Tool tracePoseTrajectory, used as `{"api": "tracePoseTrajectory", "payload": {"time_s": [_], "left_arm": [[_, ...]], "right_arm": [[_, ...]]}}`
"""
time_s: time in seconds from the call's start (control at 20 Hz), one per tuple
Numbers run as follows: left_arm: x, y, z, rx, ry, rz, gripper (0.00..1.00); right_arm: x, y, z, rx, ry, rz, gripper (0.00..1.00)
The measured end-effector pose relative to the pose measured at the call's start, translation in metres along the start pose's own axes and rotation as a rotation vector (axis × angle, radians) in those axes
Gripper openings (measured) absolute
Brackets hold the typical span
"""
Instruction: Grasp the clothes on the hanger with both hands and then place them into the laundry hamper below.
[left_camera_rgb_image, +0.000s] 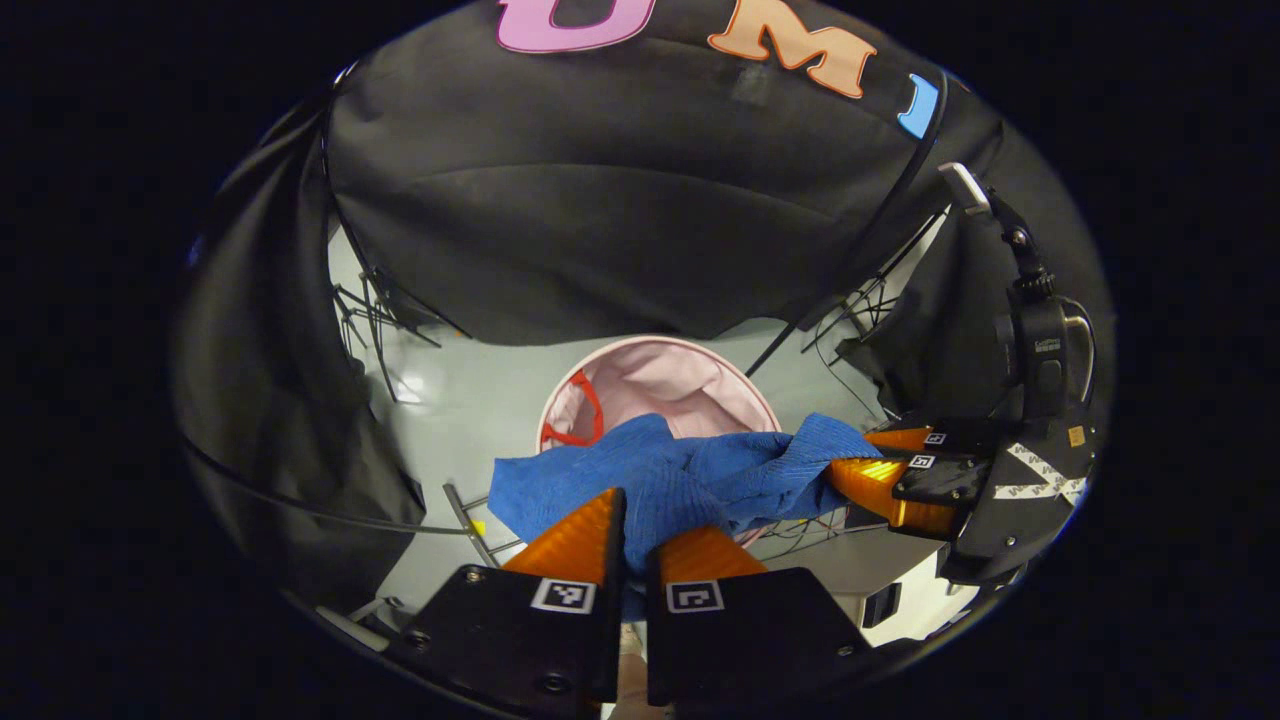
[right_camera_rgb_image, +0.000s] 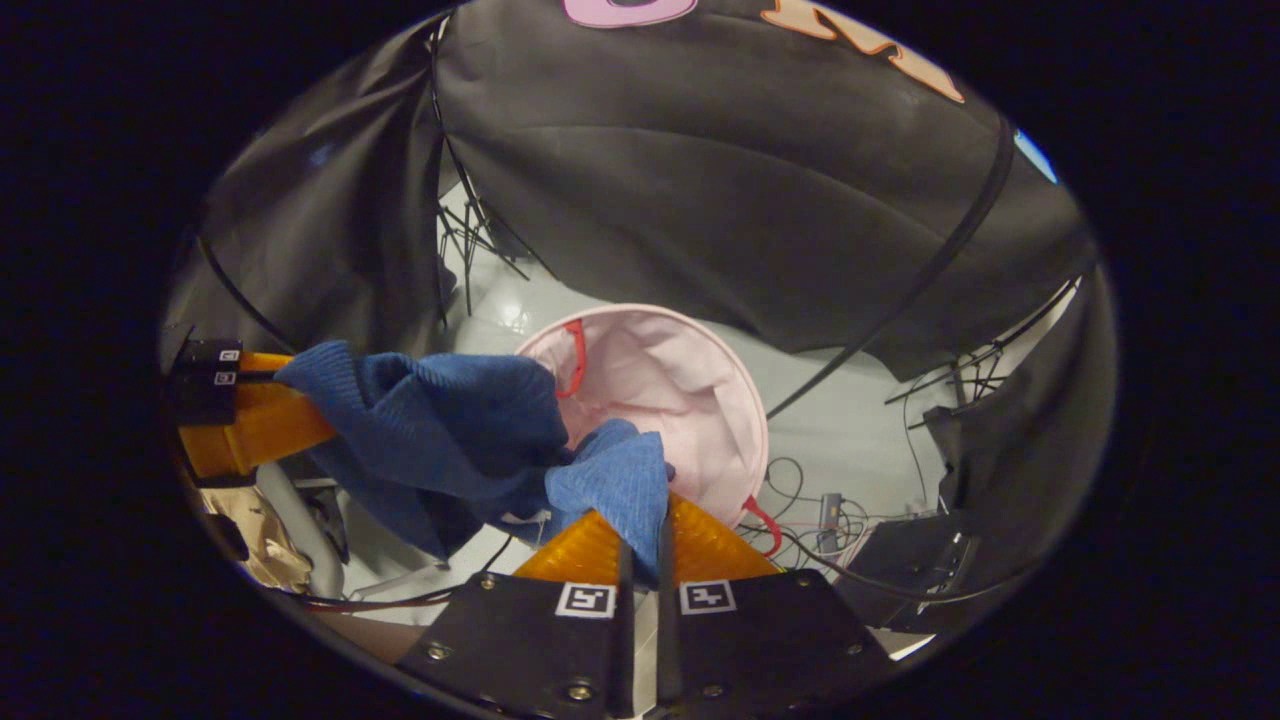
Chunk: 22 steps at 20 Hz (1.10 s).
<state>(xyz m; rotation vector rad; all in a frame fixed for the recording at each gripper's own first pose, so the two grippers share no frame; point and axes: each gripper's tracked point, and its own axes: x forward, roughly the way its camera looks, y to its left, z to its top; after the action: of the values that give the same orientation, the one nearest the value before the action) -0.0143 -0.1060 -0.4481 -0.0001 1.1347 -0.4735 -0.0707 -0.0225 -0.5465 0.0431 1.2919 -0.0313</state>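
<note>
**Blue knit held over pink hamper**

Blue ribbed clothes (left_camera_rgb_image: 680, 480) hang stretched between two grippers above the round pink laundry hamper (right_camera_rgb_image: 700, 400) on the grey floor (left_camera_rgb_image: 470, 390). The left gripper (left_camera_rgb_image: 640, 540) has its fingers clamped on one end of the cloth; the right gripper (right_camera_rgb_image: 645, 535) has its fingers pinched together on the other end. Cables (right_camera_rgb_image: 800, 530) lie beside the hamper.

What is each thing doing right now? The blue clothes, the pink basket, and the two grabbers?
Blue clothes: off the hanger, bunched up, held in the air over the basket.
Pink laundry hamper: open on the floor, no blue clothes inside yet.
Left gripper: shut on the blue clothes.
Right gripper: shut on the blue clothes.
</note>
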Motion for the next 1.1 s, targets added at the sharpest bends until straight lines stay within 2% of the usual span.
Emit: {"api": "tracePoseTrajectory", "payload": {"time_s": [0.1, 0.25, 0.75, 1.1], "left_arm": [[0.001, -0.003, -0.008, -0.013, 0.026, -0.006, 0.22], [0.002, -0.004, -0.015, -0.021, 0.043, -0.012, 0.29], [-0.004, -0.005, -0.021, -0.003, 0.062, -0.006, 0.29], [-0.043, -0.026, 0.03, 0.032, -0.086, -0.001, 0.29]], "right_arm": [[0.002, -0.001, -0.013, 0.004, 0.026, 0.003, 0.12], [0.003, 0.0, -0.023, 0.007, 0.038, 0.0, 0.13], [-0.006, 0.005, -0.019, 0.012, 0.012, 0.01, 0.13], [-0.056, 0.014, 0.039, -0.017, -0.17, 0.019, 0.13]]}}
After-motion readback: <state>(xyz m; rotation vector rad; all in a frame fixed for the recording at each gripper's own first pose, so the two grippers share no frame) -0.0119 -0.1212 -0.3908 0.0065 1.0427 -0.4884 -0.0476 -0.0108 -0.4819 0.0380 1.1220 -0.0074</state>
